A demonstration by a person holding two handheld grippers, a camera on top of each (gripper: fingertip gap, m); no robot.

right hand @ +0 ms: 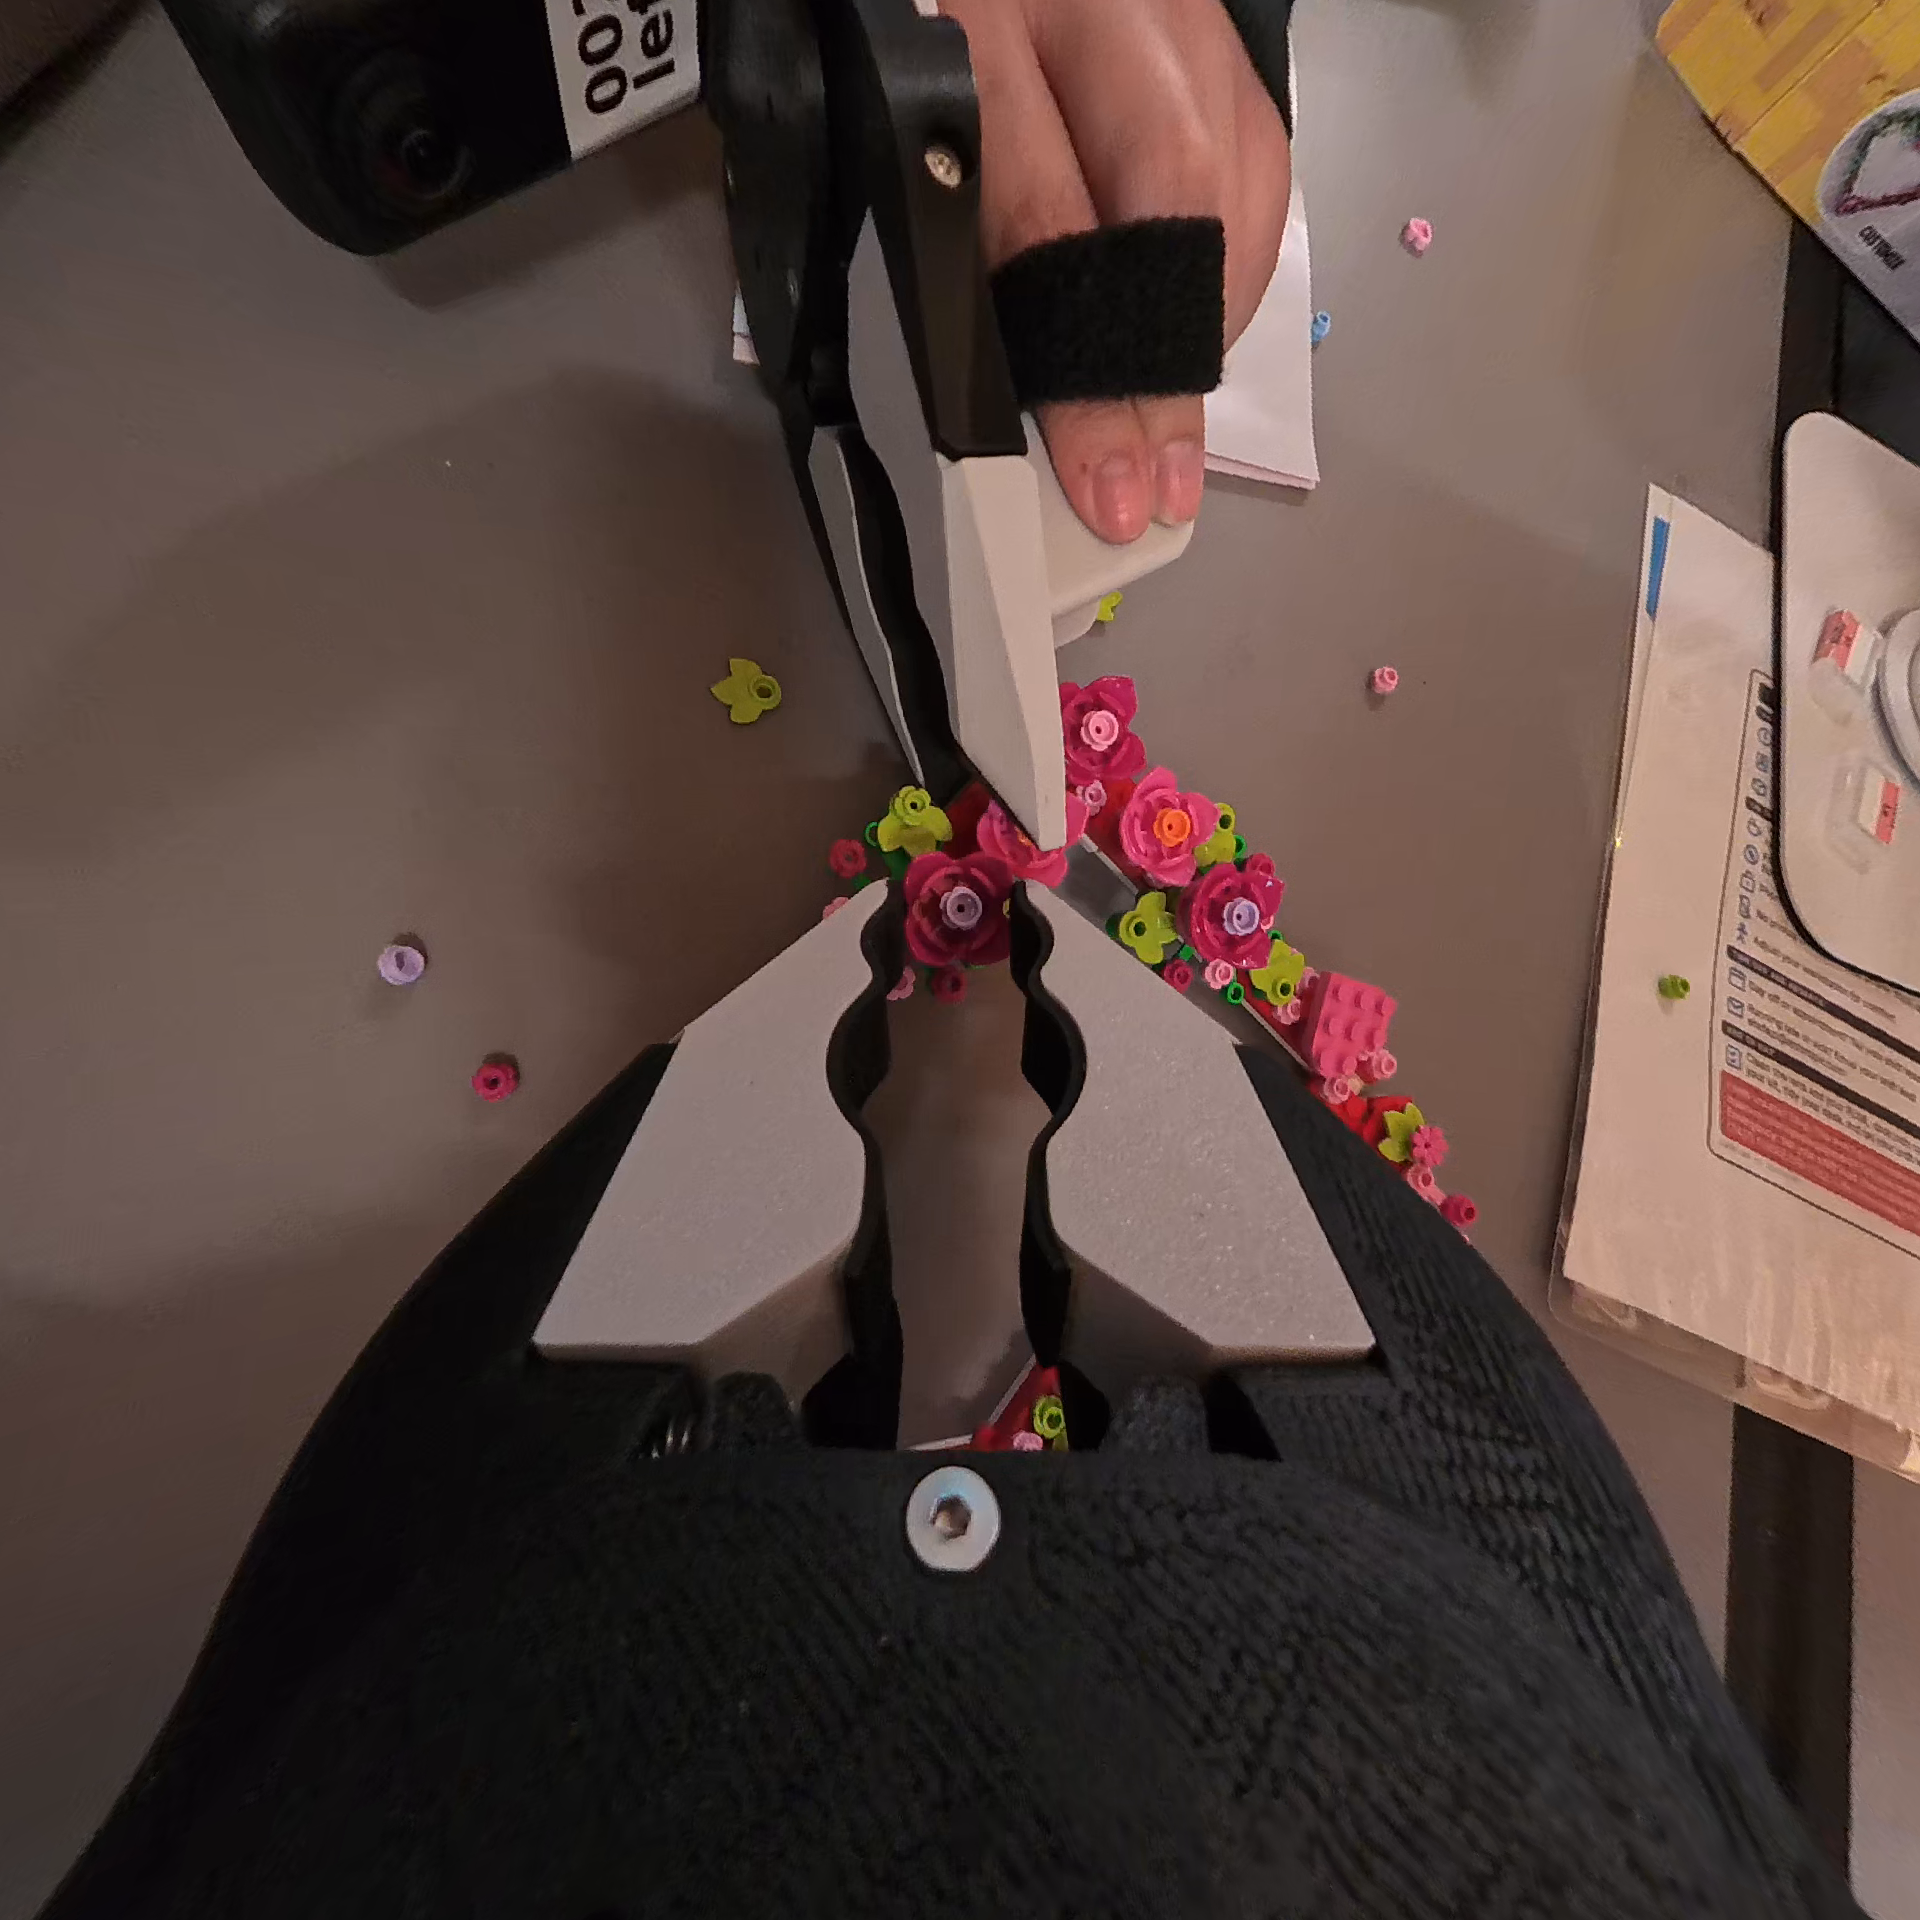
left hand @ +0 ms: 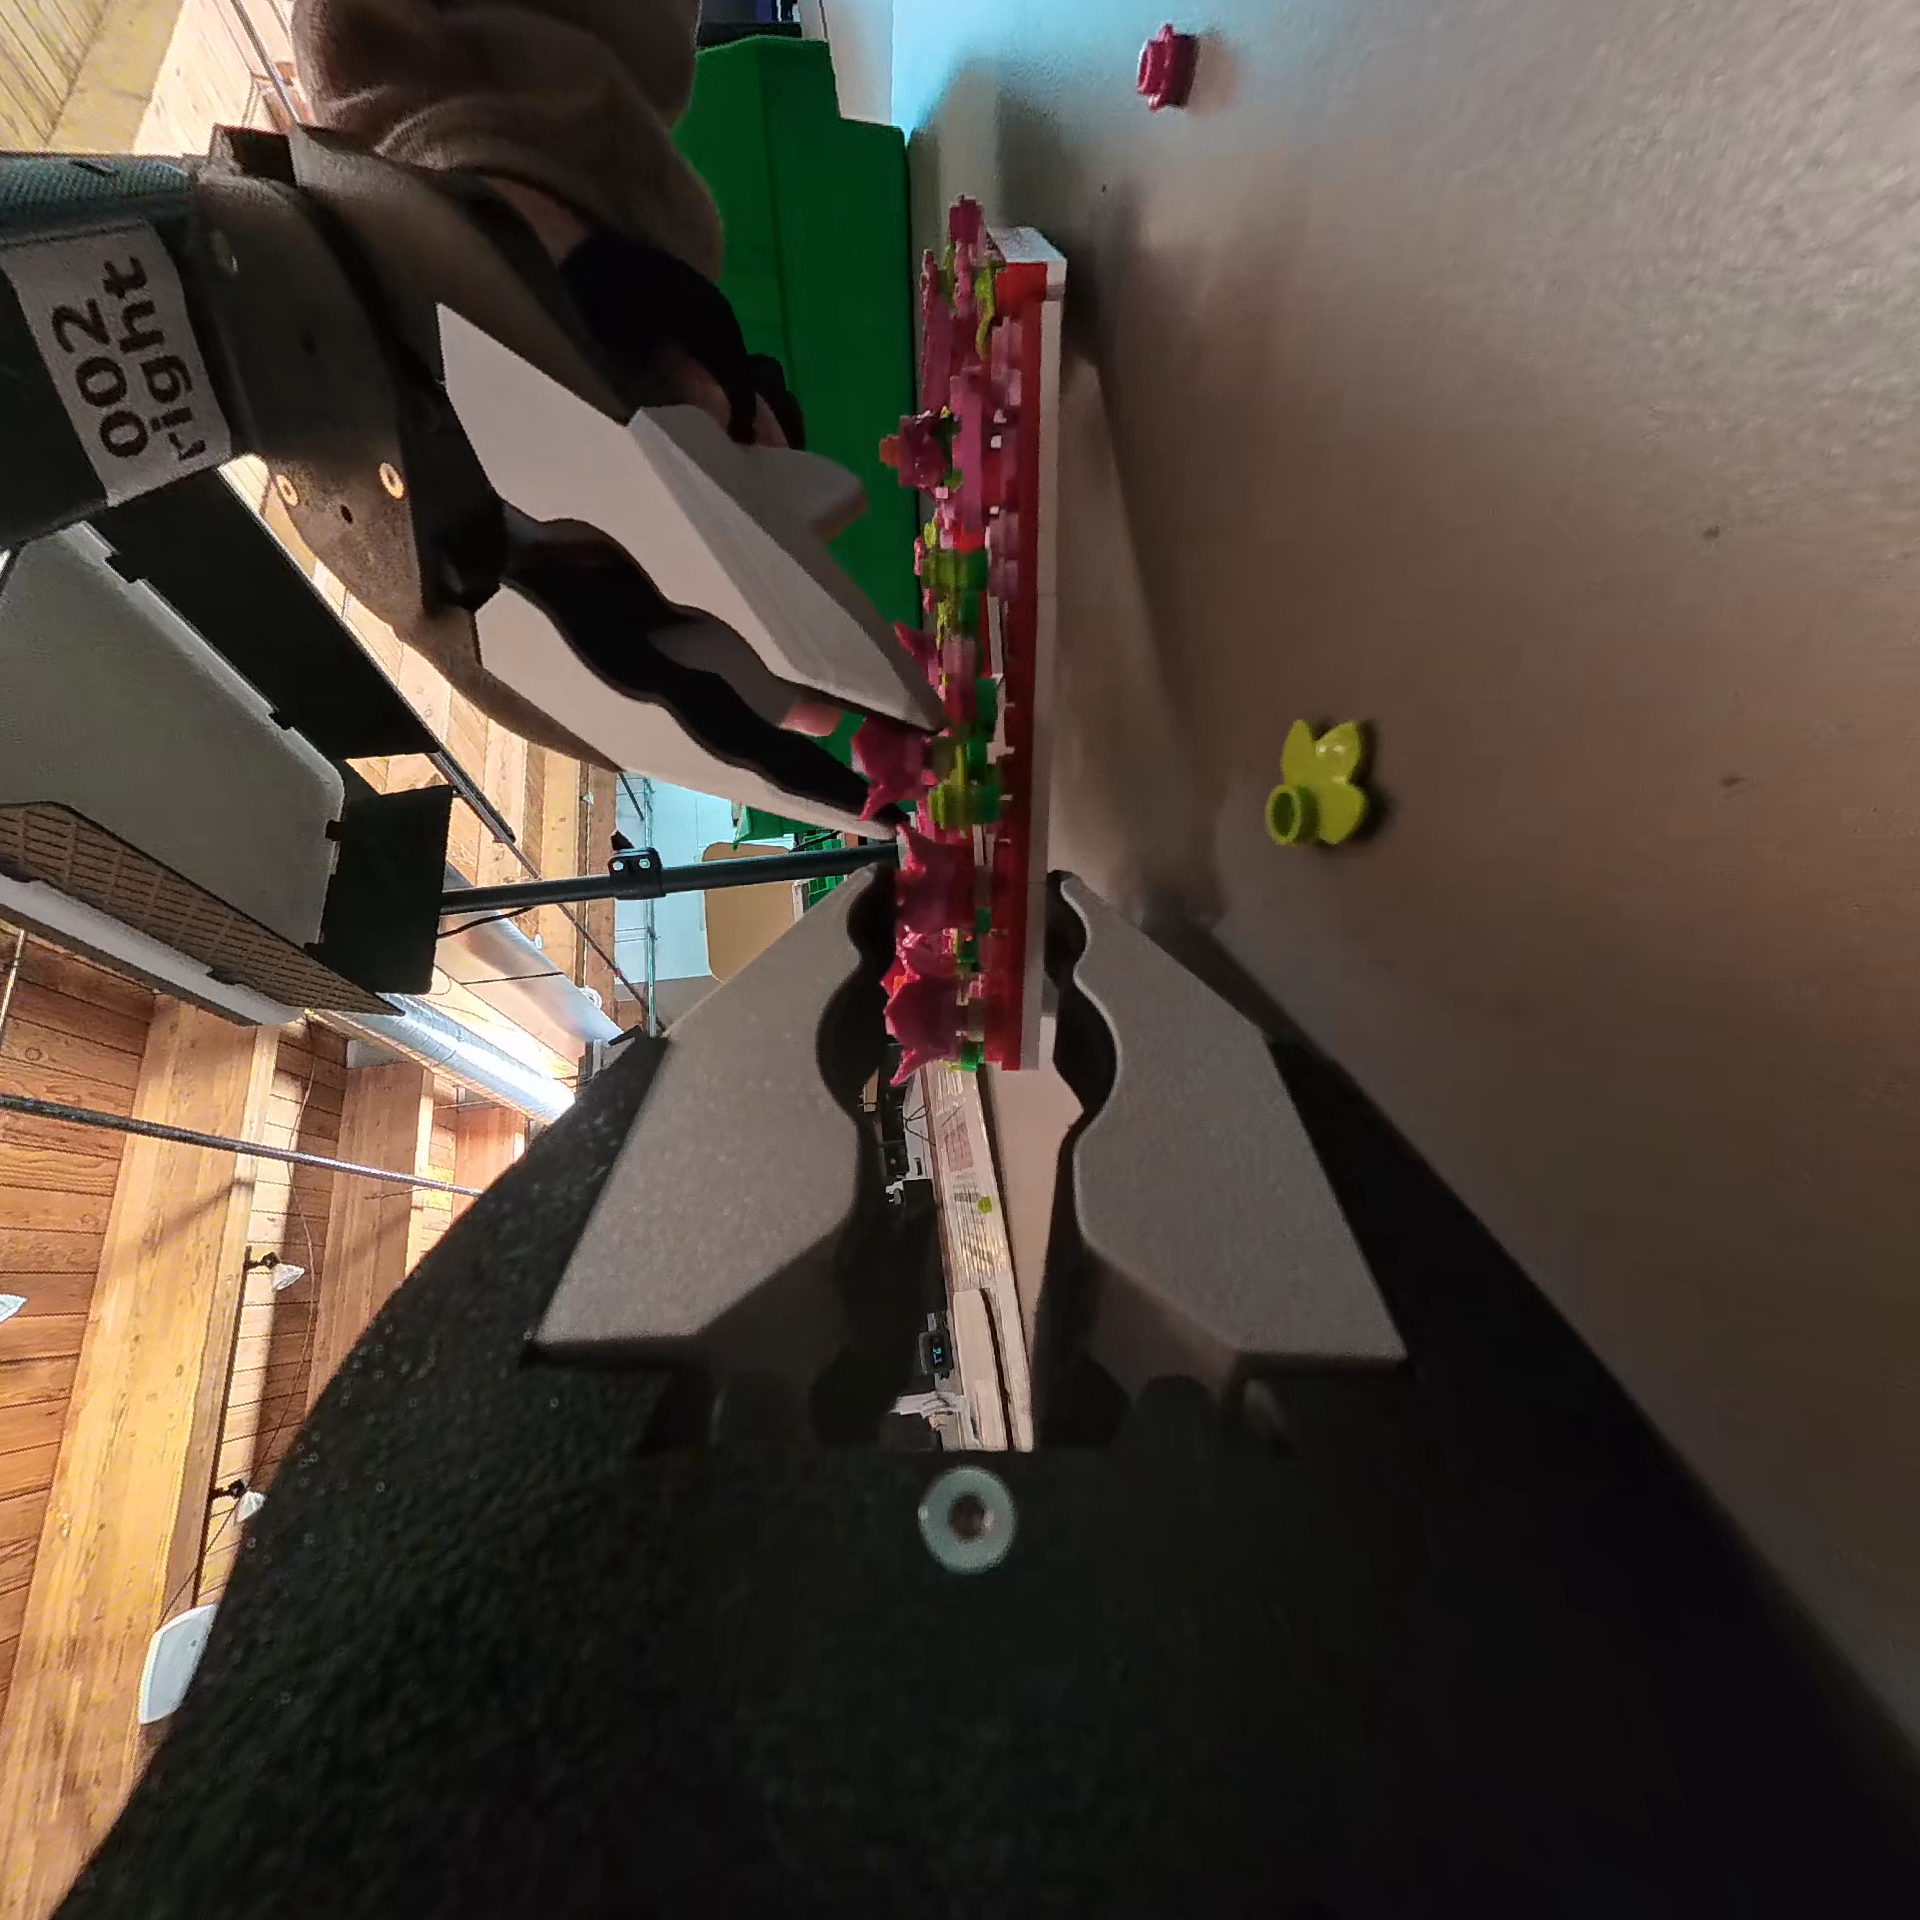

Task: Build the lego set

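The lego build [left hand: 1023, 468] is a red plate on a white base, covered with magenta and pink flowers and lime leaves; it also shows in the right wrist view [right hand: 1169, 826]. My left gripper [left hand: 964, 883] straddles the build's near end, one finger on the flower side and one on the base side, shut on it. My right gripper [right hand: 954, 899] is shut on a magenta flower [right hand: 940, 940] with a lavender centre, holding it against the build next to the left gripper [right hand: 987, 800]. The right gripper also shows in the left wrist view [left hand: 904, 774].
Loose on the grey table: a lime leaf [right hand: 746, 691], a lavender stud [right hand: 401, 963], a small magenta flower [right hand: 495, 1081] and pink studs [right hand: 1384, 680]. Printed sheets [right hand: 1714, 1039] lie at the right. A pink brick [right hand: 1345, 1013] sits on the build. Only a small space, under 4 cm, lies between the two pairs of fingers.
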